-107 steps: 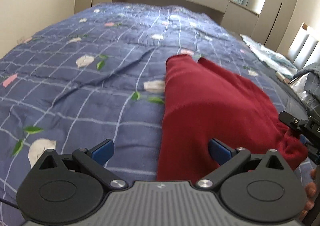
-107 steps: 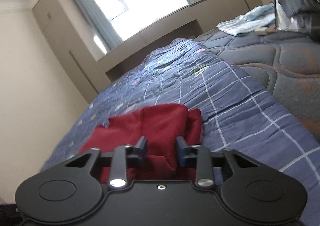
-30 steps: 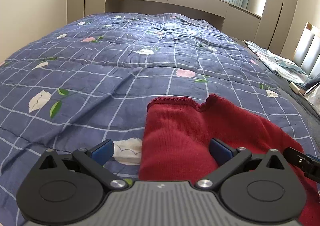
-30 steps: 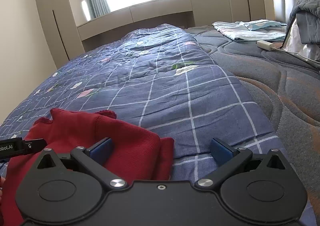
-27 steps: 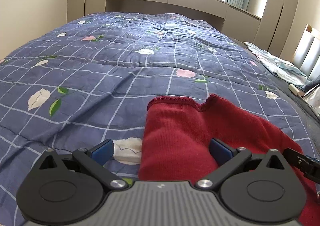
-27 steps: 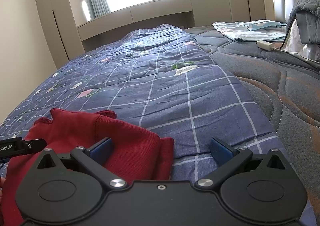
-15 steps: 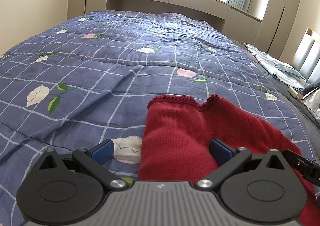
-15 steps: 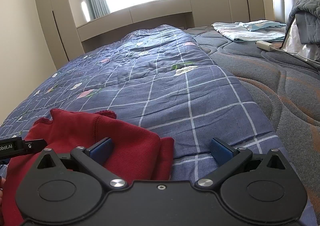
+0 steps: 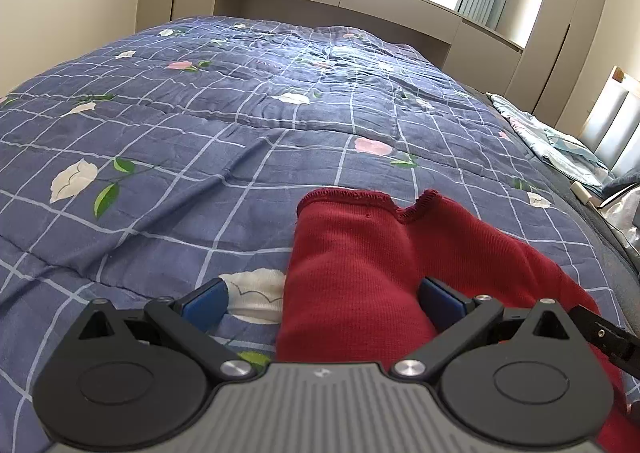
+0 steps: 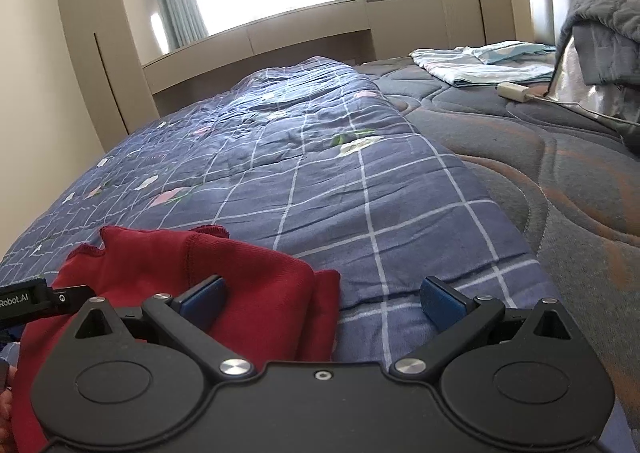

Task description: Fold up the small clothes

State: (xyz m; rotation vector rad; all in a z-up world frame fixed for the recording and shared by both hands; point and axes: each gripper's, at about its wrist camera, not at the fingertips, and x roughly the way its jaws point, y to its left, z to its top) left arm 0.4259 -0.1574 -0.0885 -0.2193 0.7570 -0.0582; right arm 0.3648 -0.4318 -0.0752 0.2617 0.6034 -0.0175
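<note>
A dark red knit garment [image 9: 360, 265] lies folded on the blue checked floral quilt [image 9: 200, 141]. My left gripper [image 9: 324, 299] is open, its jaws wide apart over the garment's left edge, holding nothing. In the right wrist view the same red garment [image 10: 248, 285] lies at lower left. My right gripper [image 10: 322, 297] is open and empty, straddling the garment's right edge. The other gripper's tip shows at the right edge of the left wrist view and at the left edge of the right wrist view.
The quilt covers the left part of a grey quilted mattress [image 10: 560, 173]. Folded light blue cloth [image 10: 480, 65], a white charger [image 10: 514, 91] and a grey blanket [image 10: 604, 13] lie at far right. Beige cupboards and a window stand beyond the bed.
Since 3.6 s ago the right gripper has opened and let go of the red garment, and both grippers have drawn back from it. In the last second almost nothing has moved.
</note>
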